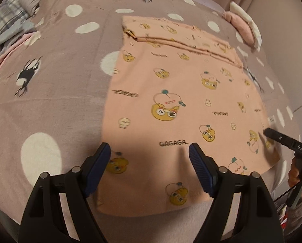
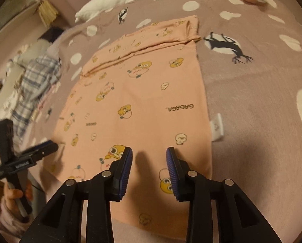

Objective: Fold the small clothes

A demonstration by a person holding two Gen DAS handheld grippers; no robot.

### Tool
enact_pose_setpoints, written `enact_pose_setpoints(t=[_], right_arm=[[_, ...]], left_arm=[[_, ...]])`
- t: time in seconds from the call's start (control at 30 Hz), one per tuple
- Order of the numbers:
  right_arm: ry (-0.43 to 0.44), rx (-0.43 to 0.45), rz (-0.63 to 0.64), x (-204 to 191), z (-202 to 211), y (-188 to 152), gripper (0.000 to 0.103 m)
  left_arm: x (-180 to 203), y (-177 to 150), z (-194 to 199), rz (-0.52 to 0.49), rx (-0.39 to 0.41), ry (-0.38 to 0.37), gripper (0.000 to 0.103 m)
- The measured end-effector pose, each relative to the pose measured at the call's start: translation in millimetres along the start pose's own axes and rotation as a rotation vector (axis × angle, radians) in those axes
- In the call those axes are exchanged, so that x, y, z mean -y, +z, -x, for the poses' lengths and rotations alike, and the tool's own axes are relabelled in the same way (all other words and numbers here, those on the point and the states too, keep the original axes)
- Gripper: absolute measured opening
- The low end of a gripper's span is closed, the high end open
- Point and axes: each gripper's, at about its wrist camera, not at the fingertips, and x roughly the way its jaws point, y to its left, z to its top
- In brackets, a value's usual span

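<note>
Left wrist view: left gripper (image 1: 149, 154) spread wide, empty, above near hem of peach printed garment (image 1: 183, 93) laid flat mid-bed for folding

Right wrist view: right gripper (image 2: 149, 158) parted, gripping nothing, poised over hem near bedspread (image 2: 252, 101) edge

The small garment (image 1: 171, 93) is peach-pink, printed with yellow cartoon ducks, small skulls and black "GAGAGA" lettering. The bedspread (image 1: 55, 77) is mauve with white spots and black silhouettes. Each hand-held gripper (image 2: 149, 158) is black with blue pads.

Peach cartoon-print garment (image 1: 183, 93) lies flat on the bedspread, far end folded over.
</note>
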Motion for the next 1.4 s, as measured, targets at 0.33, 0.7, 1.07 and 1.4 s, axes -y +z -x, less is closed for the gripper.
enact_pose_setpoints(t=[0.33, 0.7, 1.07, 1.4], right_arm=[[0.046, 0.051, -0.149, 31, 27, 5, 0.048], [0.132, -0.016, -0.261, 62, 22, -2, 0.048], [0.217, -0.062, -0.226, 51, 4, 8, 0.049], [0.271, -0.080, -0.228, 50, -12, 25, 0.049]], left_arm=[[-51, 1, 10, 0.245, -0.030, -0.249, 0.082], [-66, 6, -3, 0.330, -0.074, -0.376, 0.088], [-68, 16, -17, 0.348, -0.104, -0.537, 0.097], [-58, 44, -42, 0.339, -0.140, -0.660, 0.097]])
